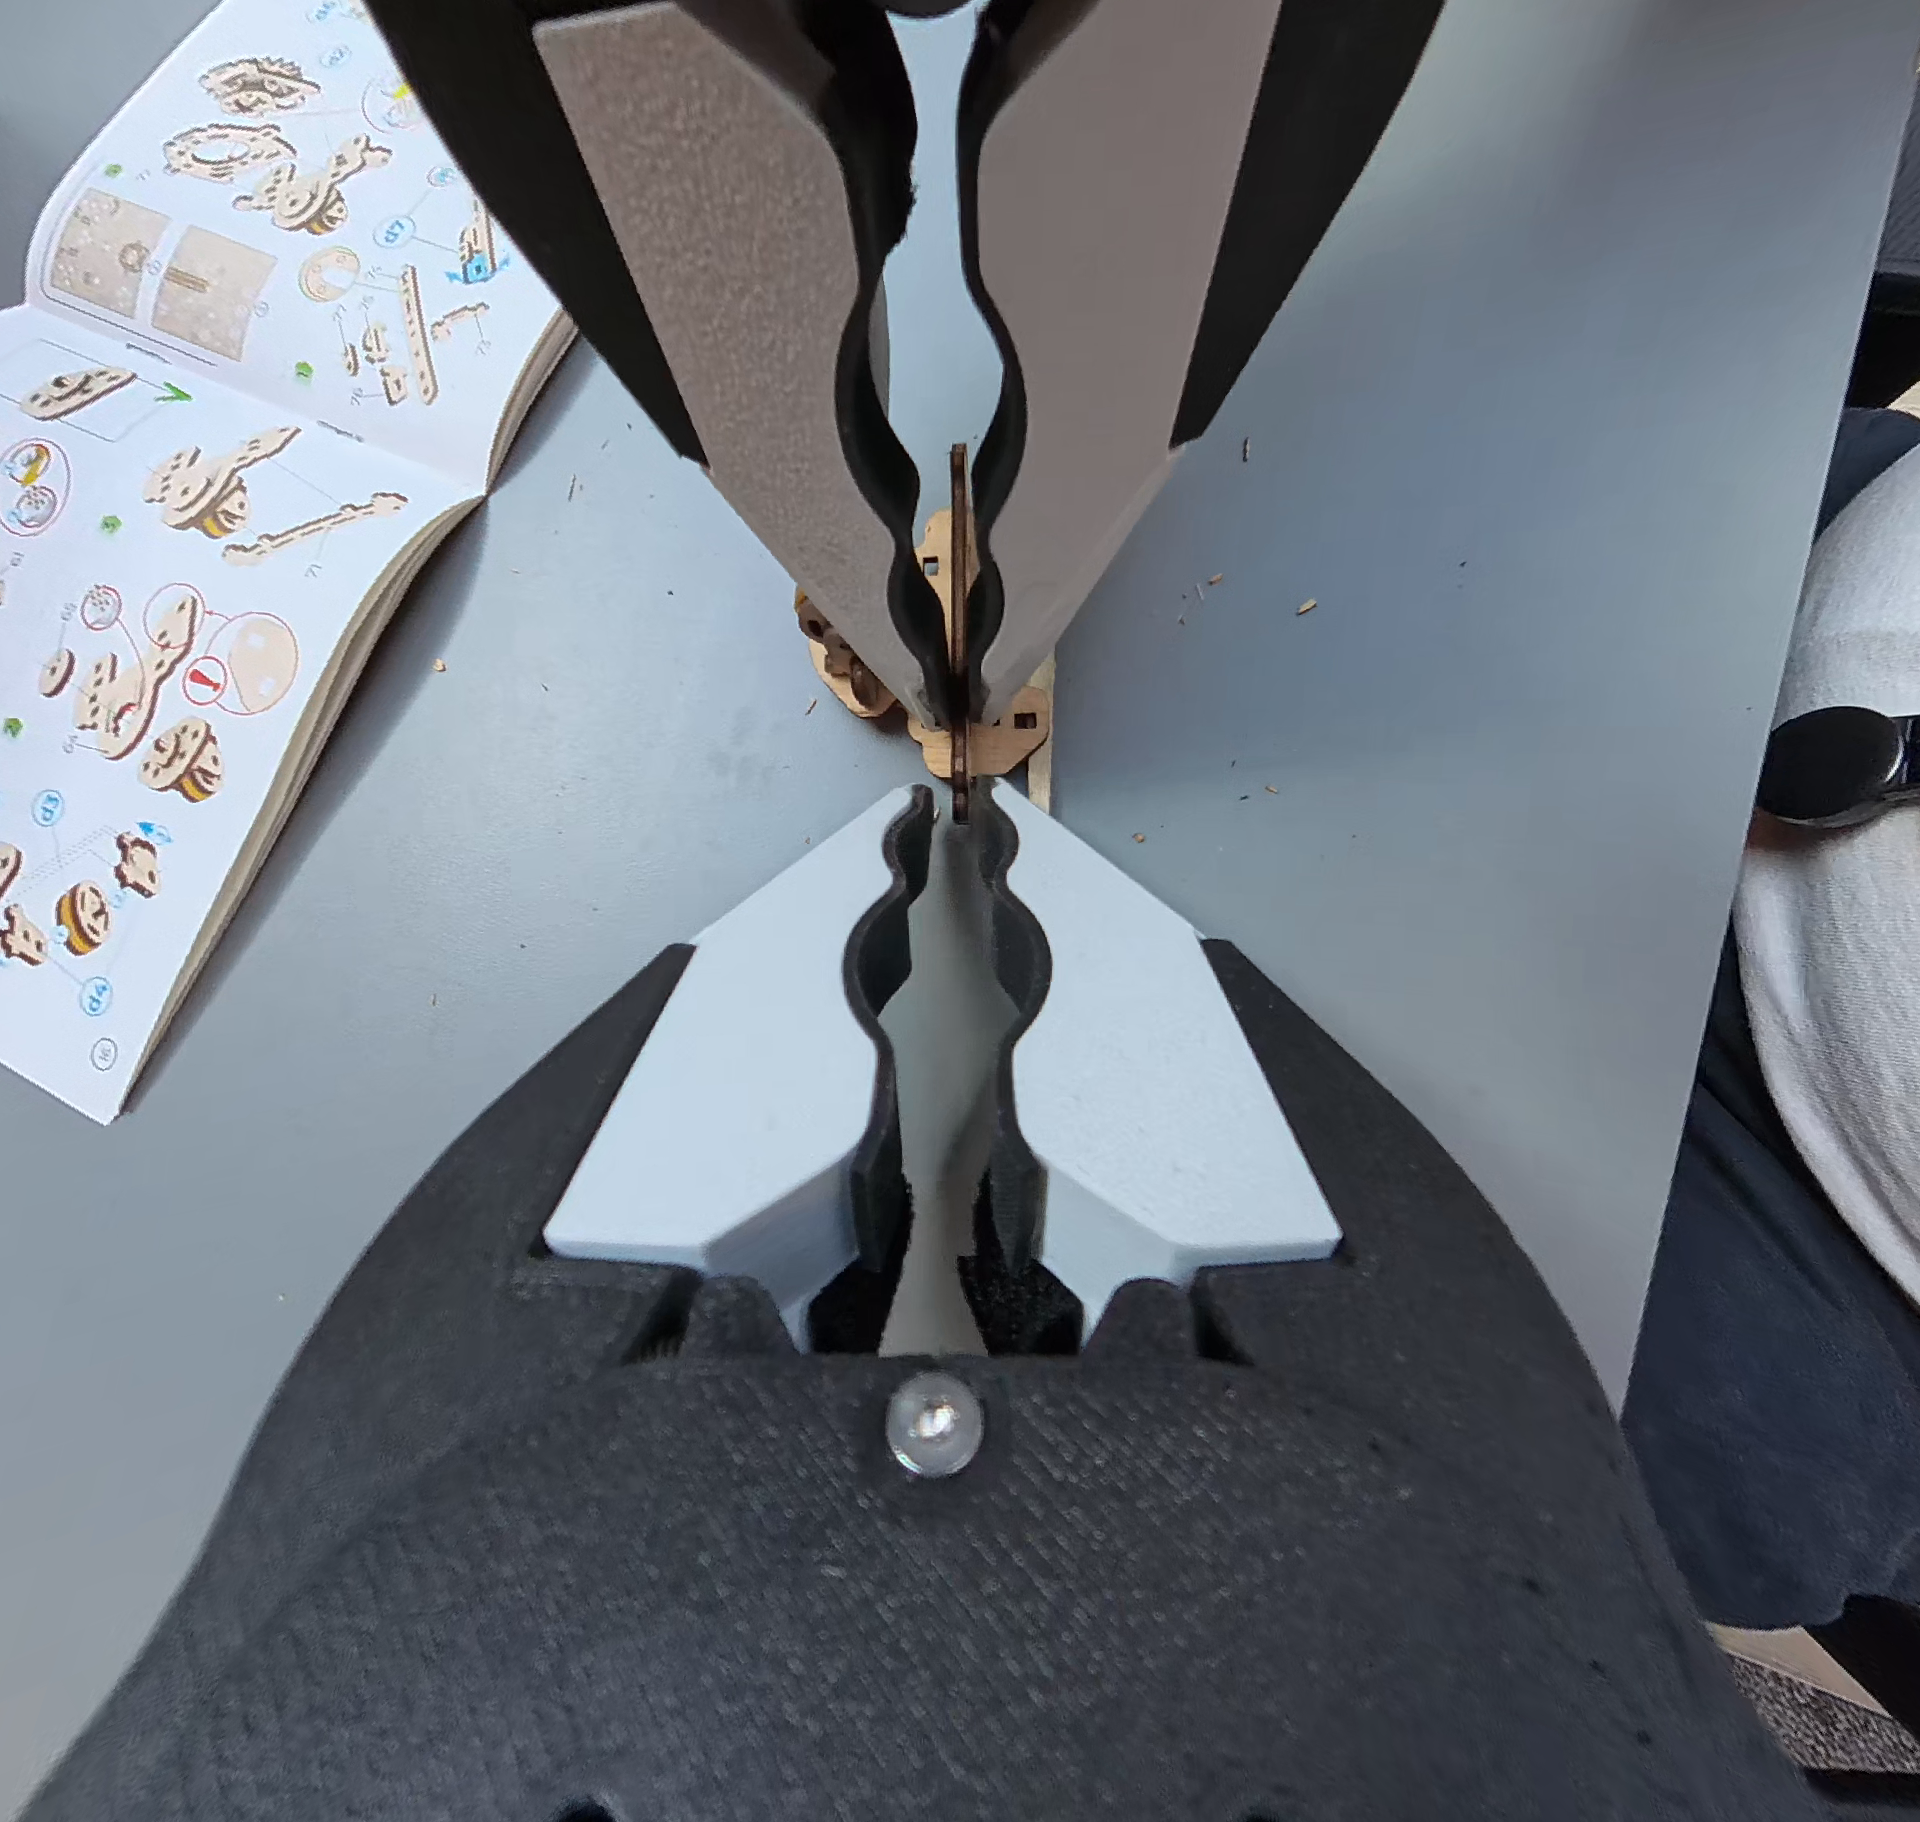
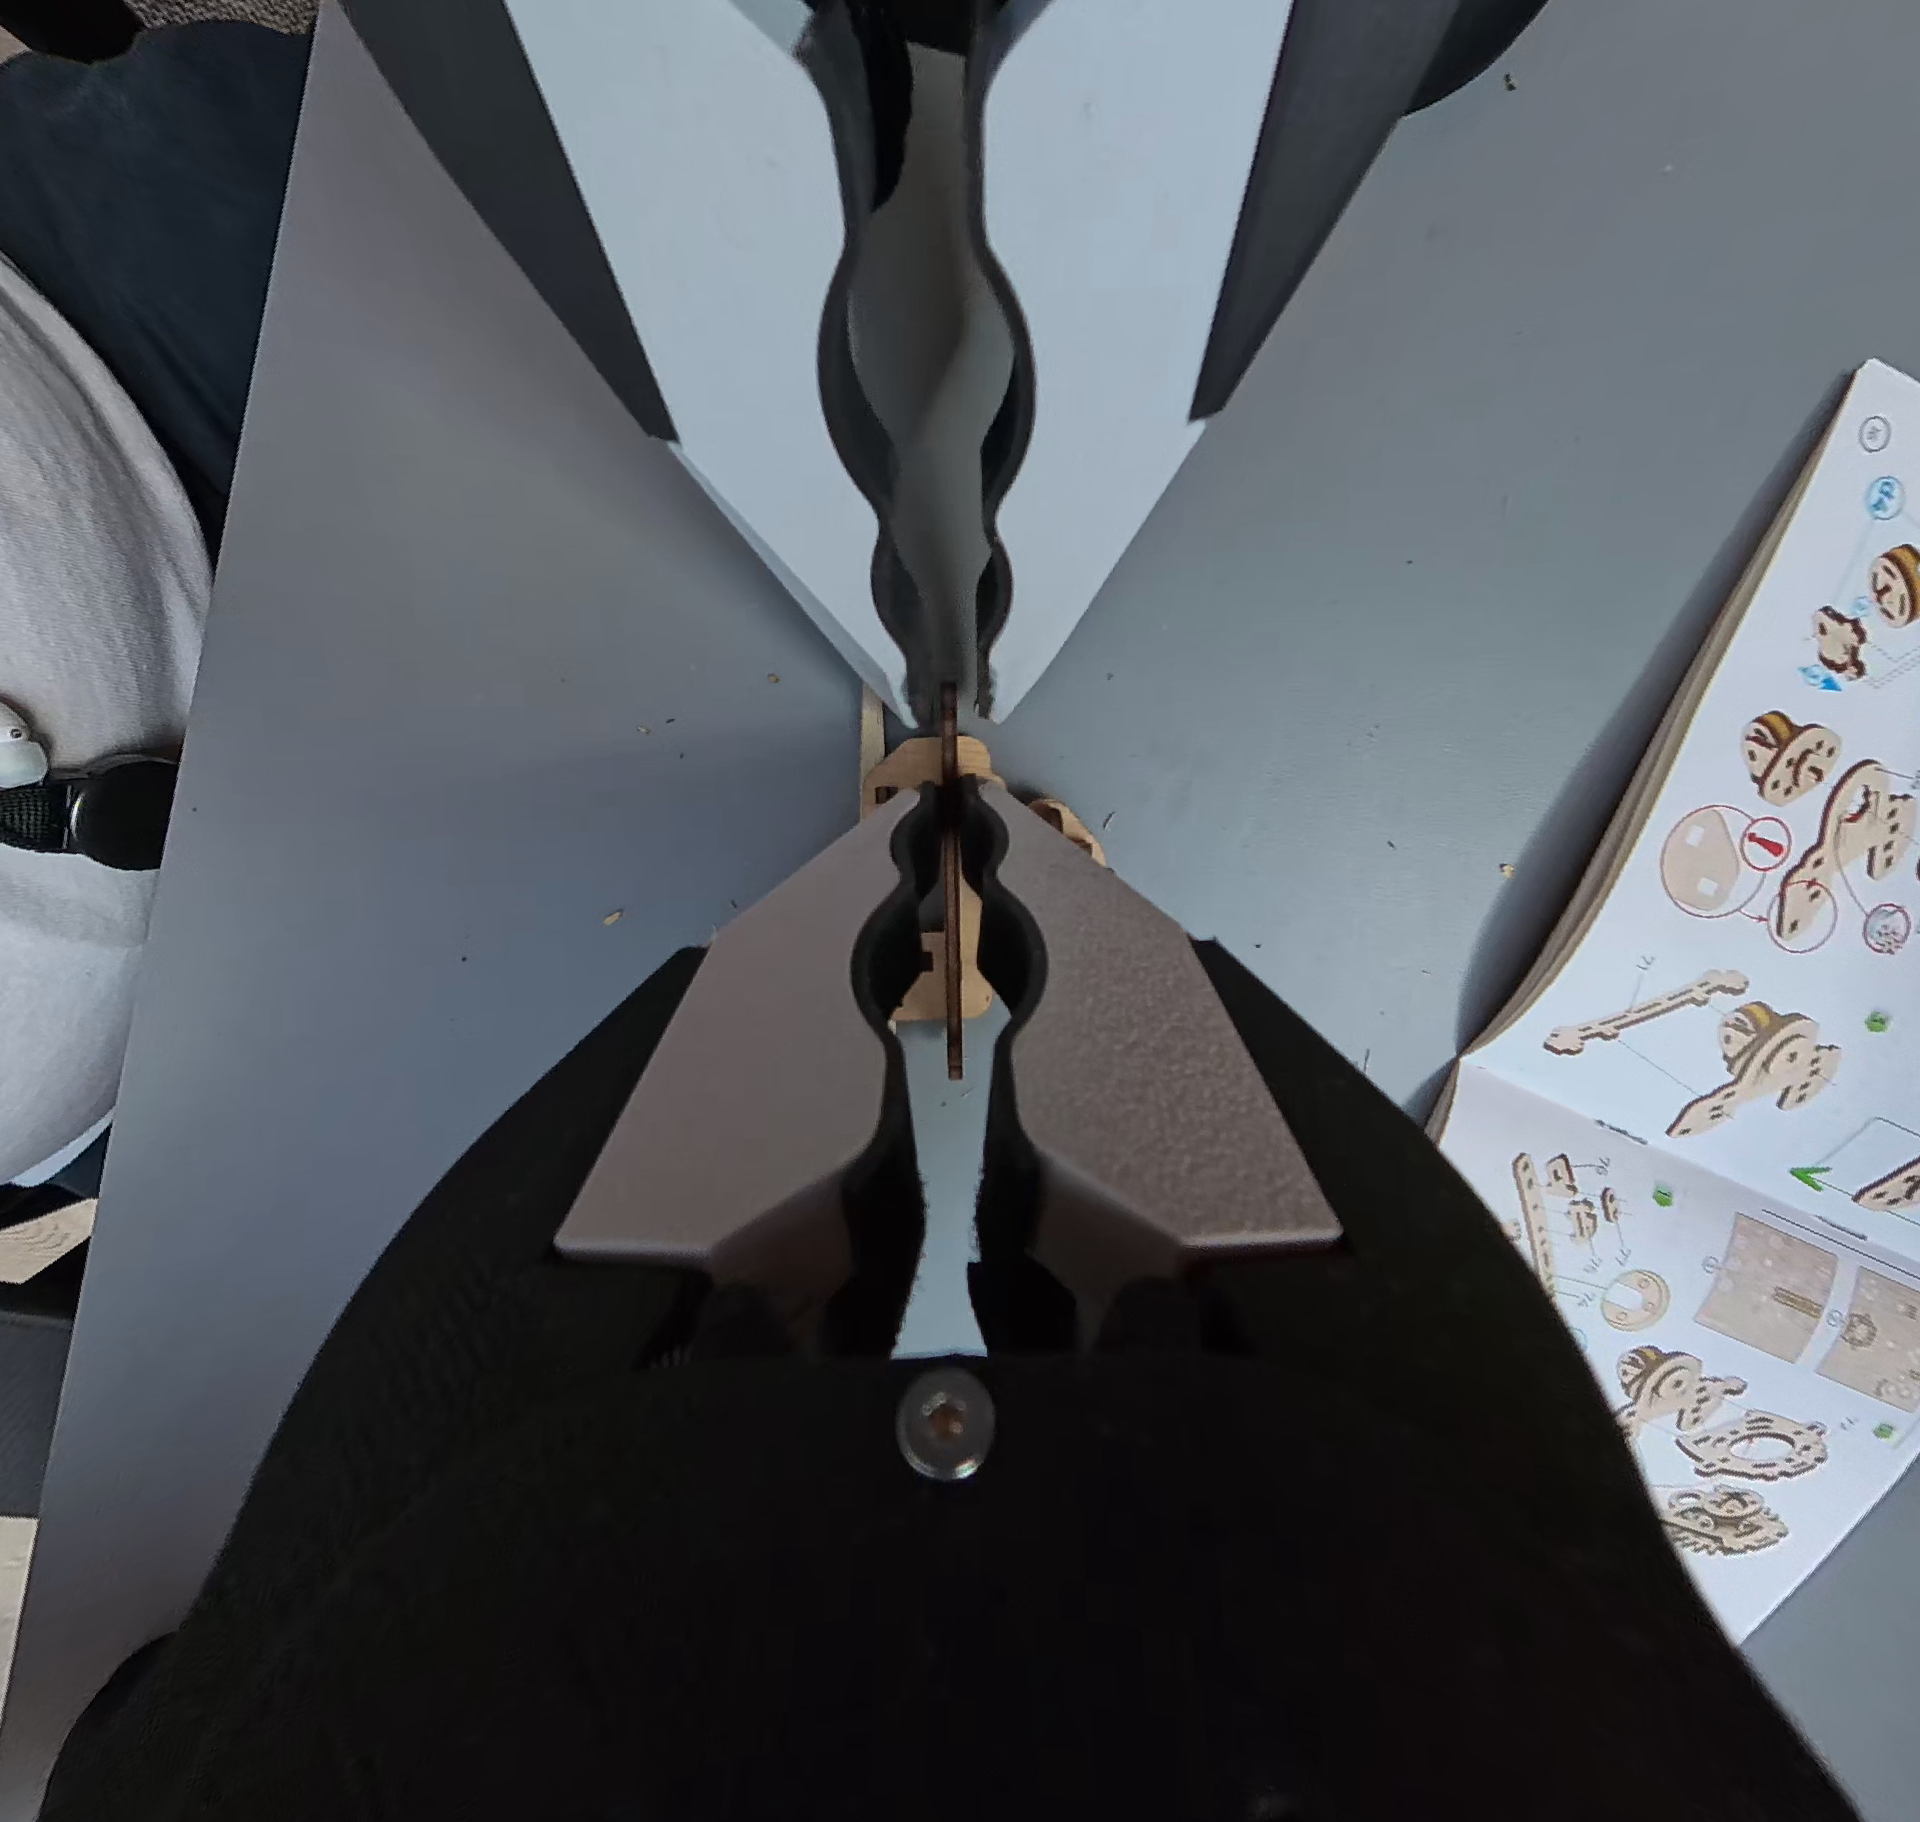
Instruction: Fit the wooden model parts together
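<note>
A thin dark-edged wooden plate (image 1: 957, 567) is seen edge-on, with pale notched wooden parts (image 1: 1013, 733) fitted across it. My right gripper (image 2: 951, 798), with grey fingers (image 2: 1122, 1024), is shut on the plate (image 2: 952, 899) and reaches in from the top of the left wrist view (image 1: 951, 702). My left gripper (image 1: 956, 804), with light blue fingers (image 1: 769, 1066), meets it tip to tip. Its jaws stand narrowly apart around the plate's free end, with small gaps on both sides. It shows at the top of the right wrist view (image 2: 951, 704).
An open instruction booklet (image 1: 208, 525) lies on the grey table (image 1: 1403, 733); it also shows in the right wrist view (image 2: 1714, 1097). A thin wooden strip (image 1: 1043, 775) lies under the parts. Wood chips are scattered about. A seated person (image 1: 1849, 889) is at the table's edge. Left and right tips are no more than a few centimetres apart.
</note>
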{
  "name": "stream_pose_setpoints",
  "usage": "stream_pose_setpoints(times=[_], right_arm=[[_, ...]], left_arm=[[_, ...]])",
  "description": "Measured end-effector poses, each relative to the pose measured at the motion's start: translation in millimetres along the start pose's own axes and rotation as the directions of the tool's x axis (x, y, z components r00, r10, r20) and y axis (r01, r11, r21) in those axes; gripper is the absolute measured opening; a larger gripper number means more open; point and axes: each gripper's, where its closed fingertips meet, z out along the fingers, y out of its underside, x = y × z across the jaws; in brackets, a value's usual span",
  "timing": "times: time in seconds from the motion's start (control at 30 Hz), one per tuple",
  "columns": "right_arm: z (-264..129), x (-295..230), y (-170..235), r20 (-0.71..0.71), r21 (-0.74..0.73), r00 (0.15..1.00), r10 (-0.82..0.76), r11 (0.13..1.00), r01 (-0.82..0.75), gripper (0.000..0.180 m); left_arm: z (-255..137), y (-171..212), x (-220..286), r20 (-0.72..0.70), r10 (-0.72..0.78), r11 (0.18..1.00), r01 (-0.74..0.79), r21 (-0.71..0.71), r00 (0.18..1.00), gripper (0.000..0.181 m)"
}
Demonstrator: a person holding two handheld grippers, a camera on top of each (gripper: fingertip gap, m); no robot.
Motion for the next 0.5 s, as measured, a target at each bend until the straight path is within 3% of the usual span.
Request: stream_pose_setpoints(times=[0.5], right_arm=[[-1.2,-1.8,-4.6,0.032,0.031,0.999,0.027,0.999,-0.028,0.002]], left_arm=[[-1.7,-2.0,1.5,-0.02,-0.007,1.0,0.007,0.012,1.0,0.001]])
